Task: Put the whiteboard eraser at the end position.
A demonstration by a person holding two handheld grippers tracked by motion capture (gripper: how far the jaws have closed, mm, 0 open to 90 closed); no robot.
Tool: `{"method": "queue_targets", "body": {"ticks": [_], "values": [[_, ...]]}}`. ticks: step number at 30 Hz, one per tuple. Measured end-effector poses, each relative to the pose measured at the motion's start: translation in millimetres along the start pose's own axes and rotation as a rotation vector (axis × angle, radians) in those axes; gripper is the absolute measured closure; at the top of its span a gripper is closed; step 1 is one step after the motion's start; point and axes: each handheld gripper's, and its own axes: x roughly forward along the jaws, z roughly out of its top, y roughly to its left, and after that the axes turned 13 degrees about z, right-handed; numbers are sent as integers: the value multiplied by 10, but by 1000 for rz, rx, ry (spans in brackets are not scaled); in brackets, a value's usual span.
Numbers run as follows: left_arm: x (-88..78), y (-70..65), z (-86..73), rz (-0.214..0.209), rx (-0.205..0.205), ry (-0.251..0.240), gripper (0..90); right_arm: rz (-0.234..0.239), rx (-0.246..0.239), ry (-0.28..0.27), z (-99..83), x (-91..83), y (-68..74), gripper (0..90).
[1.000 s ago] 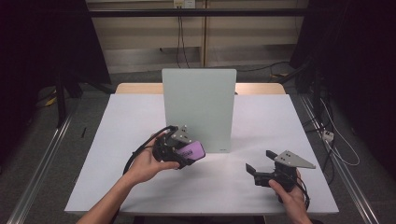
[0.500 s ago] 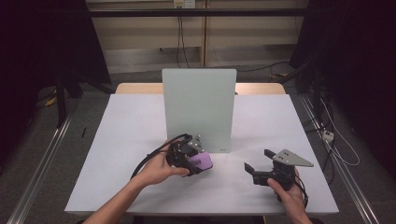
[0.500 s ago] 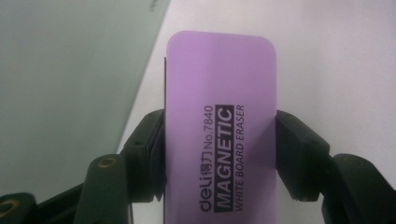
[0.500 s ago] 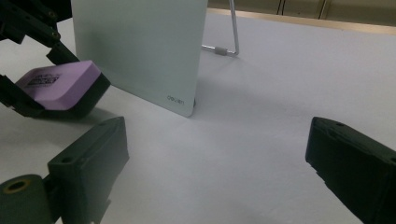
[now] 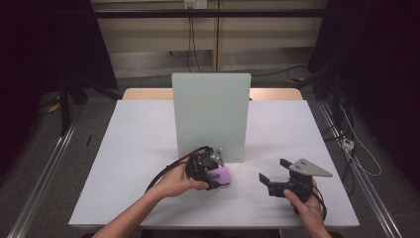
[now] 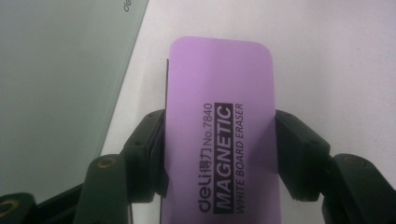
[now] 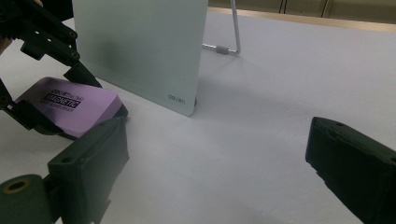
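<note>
Your left gripper (image 5: 214, 174) pinches the purple eraser (image 6: 219, 135) across its long sides, both pads pressed flat against its edges, printed face up. In the high view the eraser (image 5: 221, 175) sits low over the white table (image 5: 133, 148), just in front of the upright board (image 5: 210, 114), near the board's lower edge. Your right gripper (image 5: 271, 179) rests to the right of the board, well apart from the eraser, its jaws spread wide with nothing between them. From its own view the board's wire stand (image 7: 231, 35) shows behind the panel.
</note>
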Motion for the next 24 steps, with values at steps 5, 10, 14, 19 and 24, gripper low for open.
{"method": "queue_targets", "body": {"ticks": [5, 10, 14, 19, 24], "values": [[18, 24, -19, -13, -28, 2, 403, 7, 0, -1, -6, -6, -6, 57], [25, 23, -24, -9, -24, 7, 402, 7, 2, -4, -5, -16, -1, 57], [35, 18, -35, -2, -29, 2, 401, 9, -2, -3, -4, -9, -7, 57], [40, -6, -34, 9, 0, -6, 352, 7, -4, -3, -3, -10, -11, 58], [29, -32, -39, 19, -9, -28, 262, 2, 1, 2, -2, -3, -12, 59]]}}
